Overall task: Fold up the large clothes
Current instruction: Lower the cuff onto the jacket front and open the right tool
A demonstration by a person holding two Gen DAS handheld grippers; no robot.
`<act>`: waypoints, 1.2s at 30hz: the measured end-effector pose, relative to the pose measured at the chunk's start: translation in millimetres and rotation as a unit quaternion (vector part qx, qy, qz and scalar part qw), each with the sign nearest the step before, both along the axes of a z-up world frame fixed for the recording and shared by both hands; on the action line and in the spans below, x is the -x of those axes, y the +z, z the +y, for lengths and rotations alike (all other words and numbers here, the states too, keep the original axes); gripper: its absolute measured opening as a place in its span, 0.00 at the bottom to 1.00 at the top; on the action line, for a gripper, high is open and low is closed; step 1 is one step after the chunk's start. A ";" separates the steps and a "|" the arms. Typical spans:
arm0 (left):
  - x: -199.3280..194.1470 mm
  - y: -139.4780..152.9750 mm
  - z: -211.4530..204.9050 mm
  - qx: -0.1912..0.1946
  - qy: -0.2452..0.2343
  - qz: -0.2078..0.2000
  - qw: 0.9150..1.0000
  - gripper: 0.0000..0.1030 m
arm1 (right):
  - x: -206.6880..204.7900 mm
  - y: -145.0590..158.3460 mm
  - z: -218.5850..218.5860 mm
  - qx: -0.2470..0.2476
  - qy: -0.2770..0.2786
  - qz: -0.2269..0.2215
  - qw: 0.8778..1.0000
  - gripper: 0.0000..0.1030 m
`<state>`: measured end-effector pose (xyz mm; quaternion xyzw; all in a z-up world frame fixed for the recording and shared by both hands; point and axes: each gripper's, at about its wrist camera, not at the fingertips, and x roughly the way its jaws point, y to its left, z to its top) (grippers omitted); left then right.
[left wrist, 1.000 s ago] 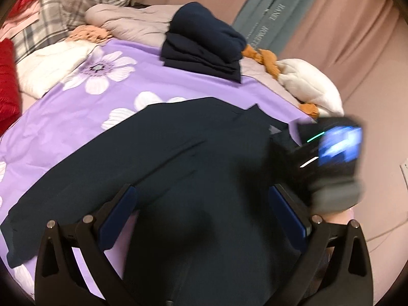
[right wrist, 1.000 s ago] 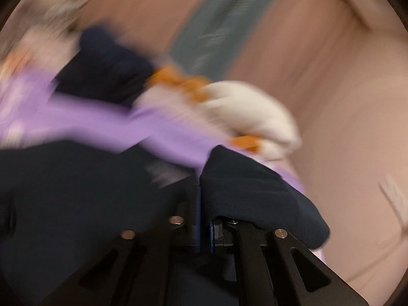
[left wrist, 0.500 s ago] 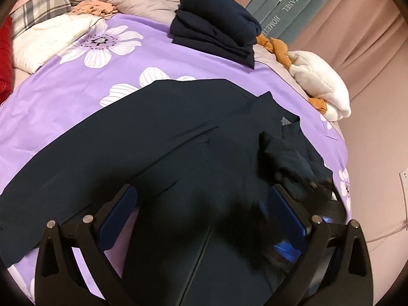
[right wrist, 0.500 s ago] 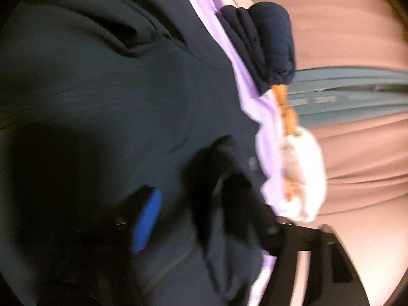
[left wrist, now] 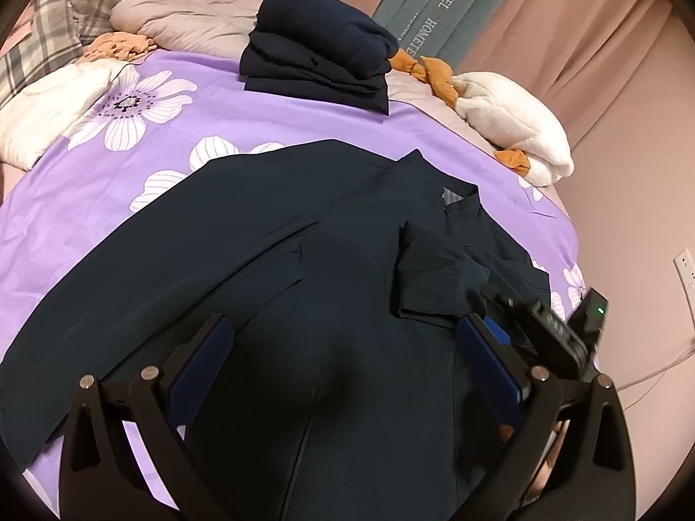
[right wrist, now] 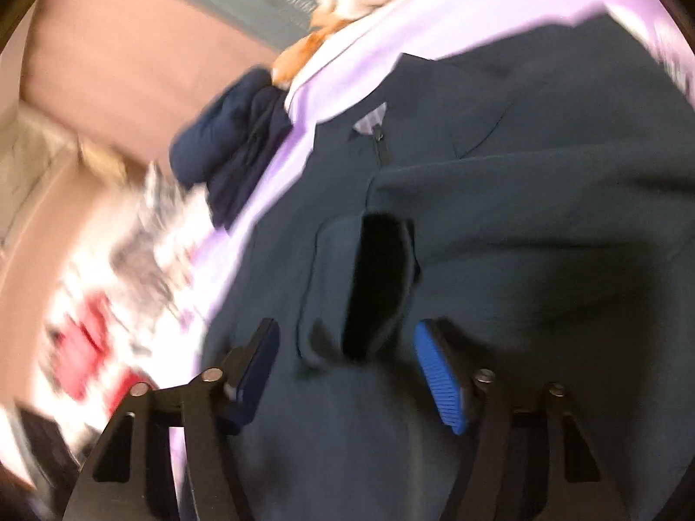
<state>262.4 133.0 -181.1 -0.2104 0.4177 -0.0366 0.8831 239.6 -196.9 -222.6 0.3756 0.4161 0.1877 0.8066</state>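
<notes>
A dark navy jacket (left wrist: 278,260) lies front up on the purple flowered bedsheet (left wrist: 87,199), with its left sleeve stretched out toward the near left. Its other sleeve is folded over the chest, the cuff (left wrist: 430,269) resting below the collar. My left gripper (left wrist: 345,330) hangs open over the jacket's lower front and holds nothing. At the jacket's right side my right gripper (left wrist: 521,317) is seen from behind. In the right wrist view that gripper (right wrist: 346,334) has its jaws closing around the open cuff (right wrist: 330,269), and the pads stand clear of the cloth.
A stack of folded navy clothes (left wrist: 317,61) sits at the far side of the bed. A white fluffy bundle (left wrist: 512,121) with orange cloth lies at the far right. Plaid pillows (left wrist: 39,43) and a white cushion (left wrist: 47,104) are at the far left. Pink curtains hang behind.
My right gripper was shut on the sleeve cuff, carried it across the jacket's chest, and opened. The cuff now lies loose on the jacket front. My left gripper shifted slightly.
</notes>
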 end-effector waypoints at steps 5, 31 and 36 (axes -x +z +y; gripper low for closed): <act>-3.4 -4.2 9.8 -0.005 0.005 0.002 1.000 1.00 | 3.2 2.7 21.2 0.058 -0.007 0.002 0.998 0.10; -3.7 -30.1 53.9 0.044 0.036 0.024 0.998 1.00 | -2.9 49.1 6.8 0.195 0.072 -0.093 0.974 0.64; -30.1 -44.2 26.3 0.084 -0.014 0.039 0.996 1.00 | 11.0 2.5 -141.8 0.029 -0.104 0.013 0.994 0.65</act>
